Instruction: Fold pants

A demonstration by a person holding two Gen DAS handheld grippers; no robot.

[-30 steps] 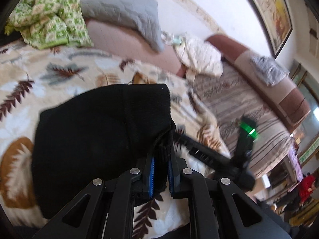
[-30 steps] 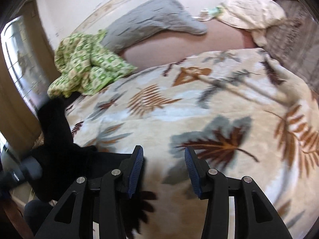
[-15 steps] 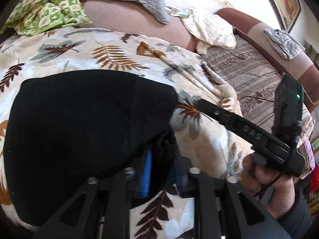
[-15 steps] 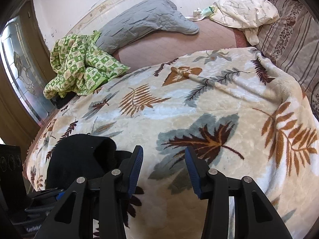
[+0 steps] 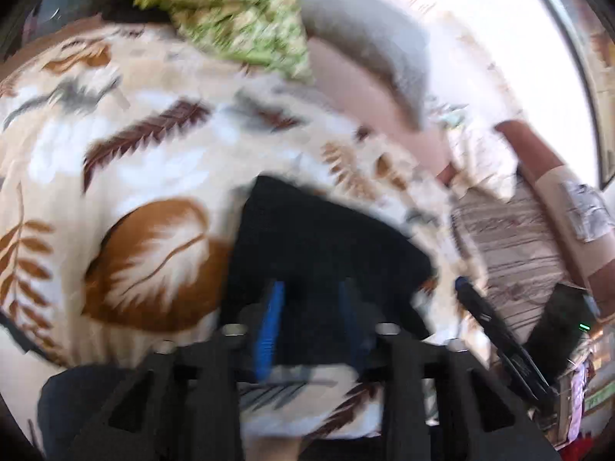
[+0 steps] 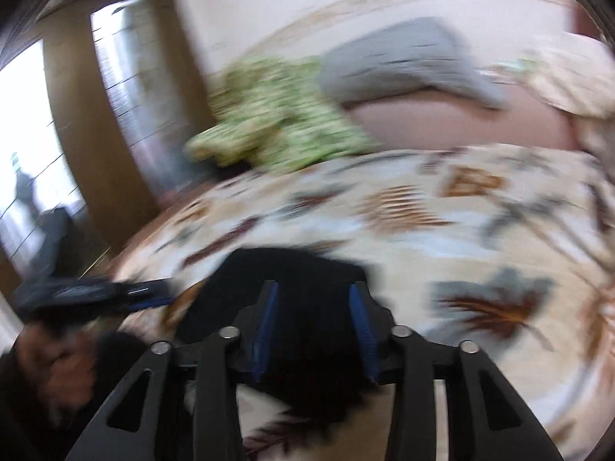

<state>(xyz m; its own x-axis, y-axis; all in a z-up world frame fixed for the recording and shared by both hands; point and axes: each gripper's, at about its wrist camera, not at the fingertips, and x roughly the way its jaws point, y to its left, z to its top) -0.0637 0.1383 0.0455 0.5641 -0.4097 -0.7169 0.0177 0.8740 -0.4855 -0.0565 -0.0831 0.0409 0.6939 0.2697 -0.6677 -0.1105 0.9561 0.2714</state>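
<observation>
The black pants [image 5: 323, 246] lie folded in a compact bundle on the leaf-patterned blanket [image 5: 127, 153], near its front edge. My left gripper [image 5: 311, 319] is open, its blue pads apart just over the near edge of the bundle. My right gripper [image 6: 313, 317] is open too, over the same pants [image 6: 303, 284]. The right gripper also shows in the left wrist view [image 5: 499, 338], and the left gripper in the right wrist view [image 6: 88, 296]. Both views are blurred by motion.
A green patterned cloth [image 5: 234, 11] and a grey pillow [image 5: 369, 46] lie at the bed's far side. A cream cloth [image 5: 484, 161] and a striped sofa cover [image 5: 515, 253] are to the right. A door and window [image 6: 77, 123] stand left.
My left gripper has let go of the pants and opened; the bundle now lies flat on the blanket. Both grippers swung toward it, the right one leftward over the pants.
</observation>
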